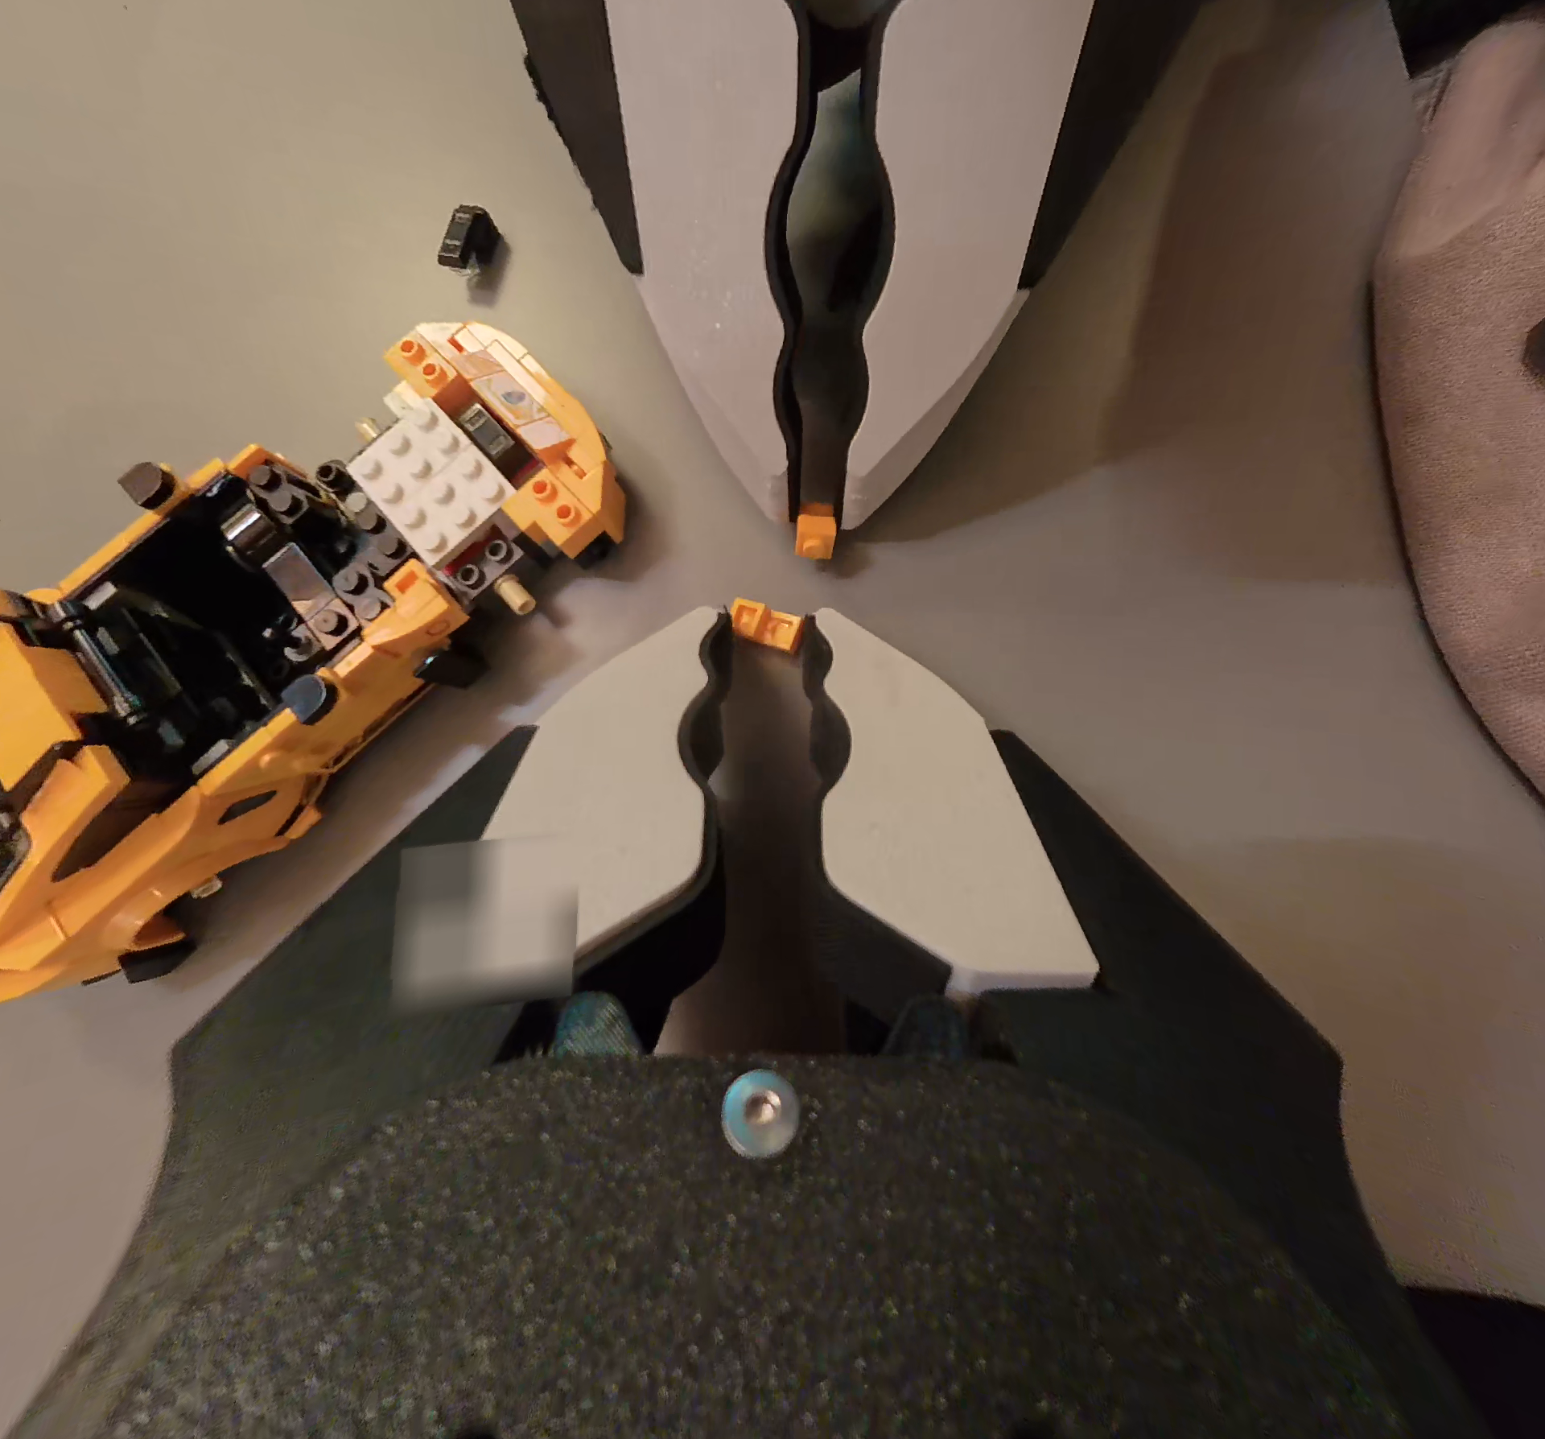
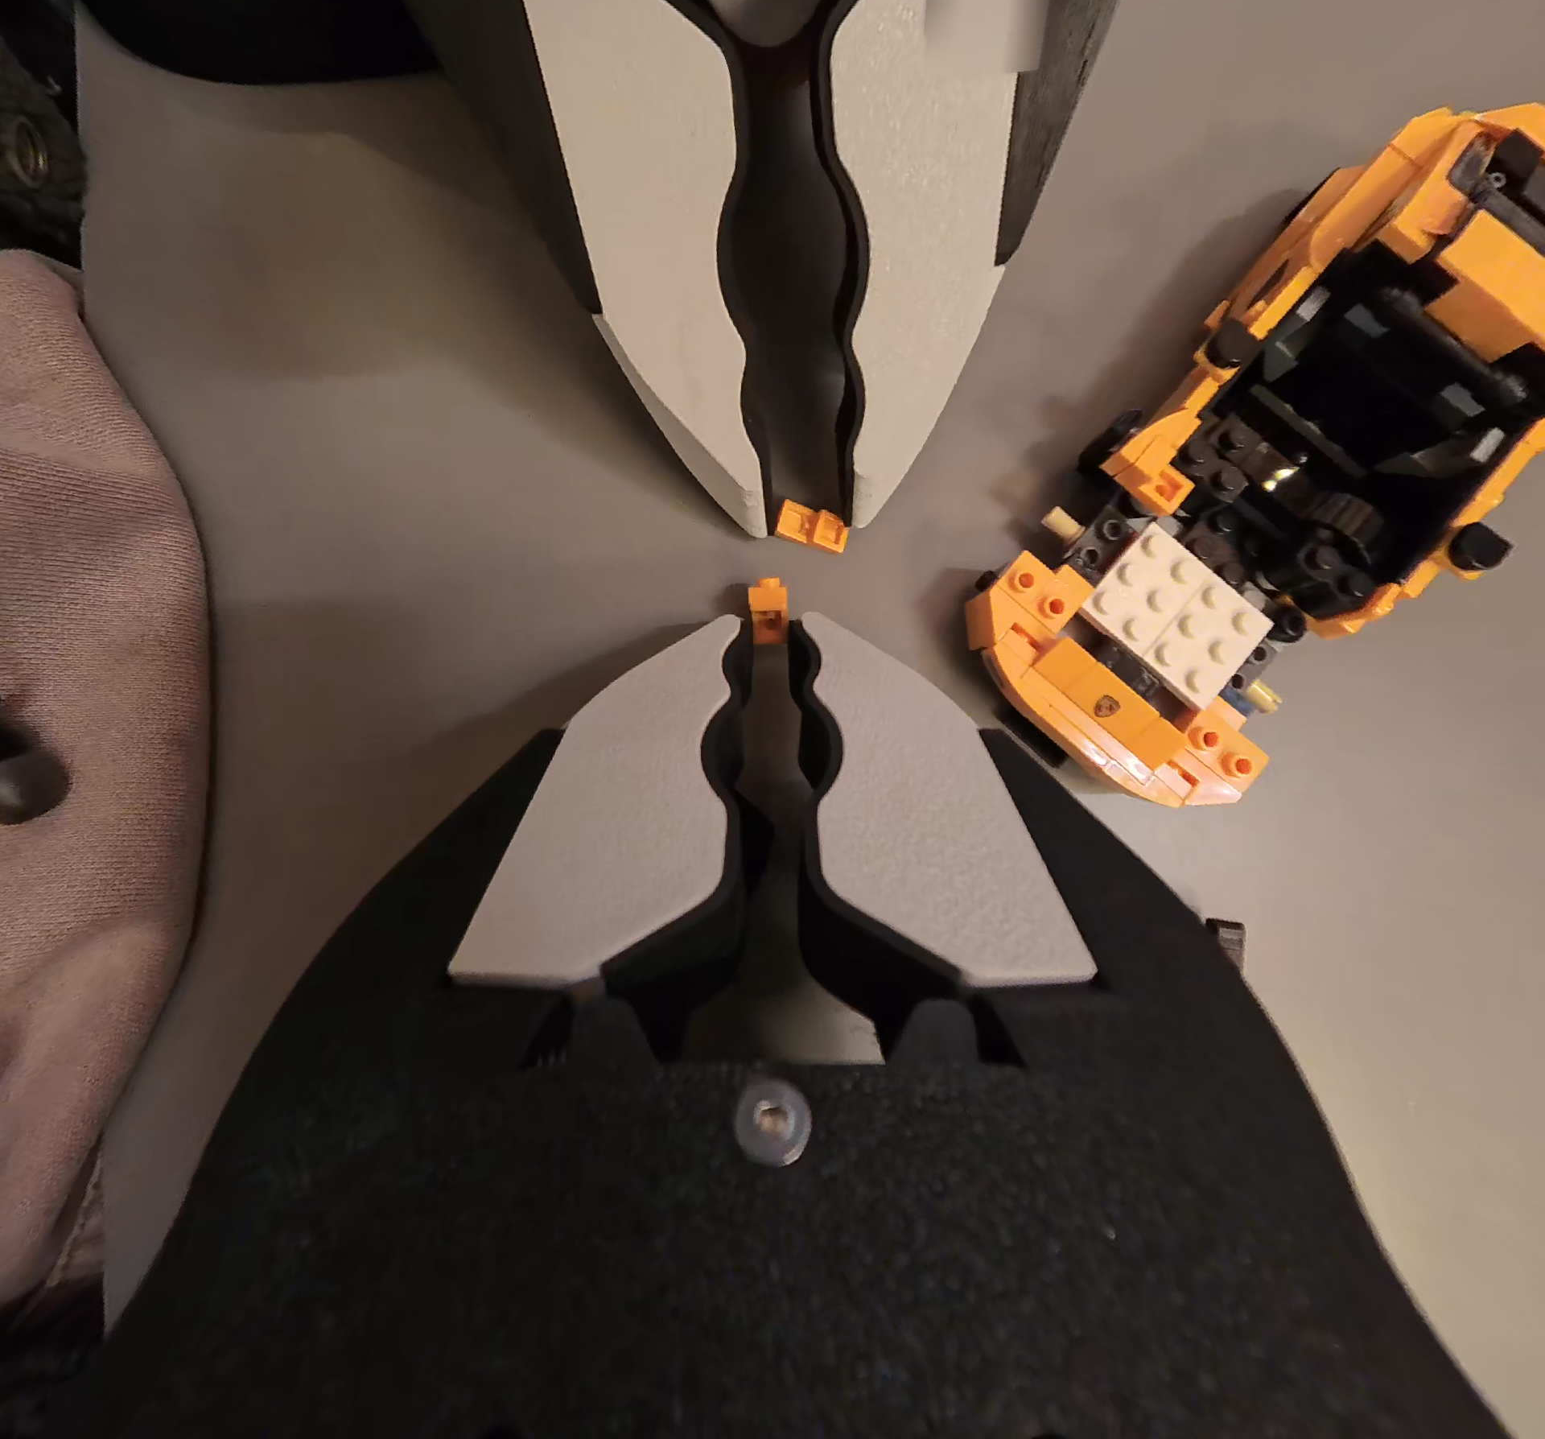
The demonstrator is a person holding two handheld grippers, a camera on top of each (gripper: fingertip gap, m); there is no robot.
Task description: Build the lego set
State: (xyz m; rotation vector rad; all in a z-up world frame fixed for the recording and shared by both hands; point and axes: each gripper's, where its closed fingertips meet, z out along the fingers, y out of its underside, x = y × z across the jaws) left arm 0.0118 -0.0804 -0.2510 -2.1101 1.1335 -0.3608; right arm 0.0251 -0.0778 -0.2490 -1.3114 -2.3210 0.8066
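Car model: the part-built orange car [image 1: 276, 646] lay on the grey worktop [image 1: 209, 103] at the left of the left wrist view, nose toward frame centre, roof off, white studded plates and black interior exposed. In the right wrist view it sat at the right edge.

Loose black piece: a small black brick [image 1: 468, 237] lay alone at upper left of the left wrist view, apart from the car and both tools.

Left gripper: the left gripper [image 1: 767, 628] rose from the bottom centre of its own view, fingers [image 1: 619, 763] closed on a small orange plate [image 1: 767, 630] pinched at the very tips, its underside facing the other tool. Judged: held so to receive the mating piece.

Right gripper: the right gripper [image 2: 767, 617] came in tip to tip with the left; its fingers [image 2: 635, 797] clamped a small orange brick [image 2: 767, 603], which stuck out past the tips. Judged: stud end offered to the plate.

Gap: the two orange pieces sat close but apart, slightly off line. Judged: a join in the air, above the worktop, before the pair goes to the car.

Right of frame: pinkish-grey cloth [image 1: 1463, 437] filled the right edge of the left wrist view; whether it was a sleeve or a bag could not be told.

Obstructions: nothing lay between the two tips. The car's nose stood near the meeting point.
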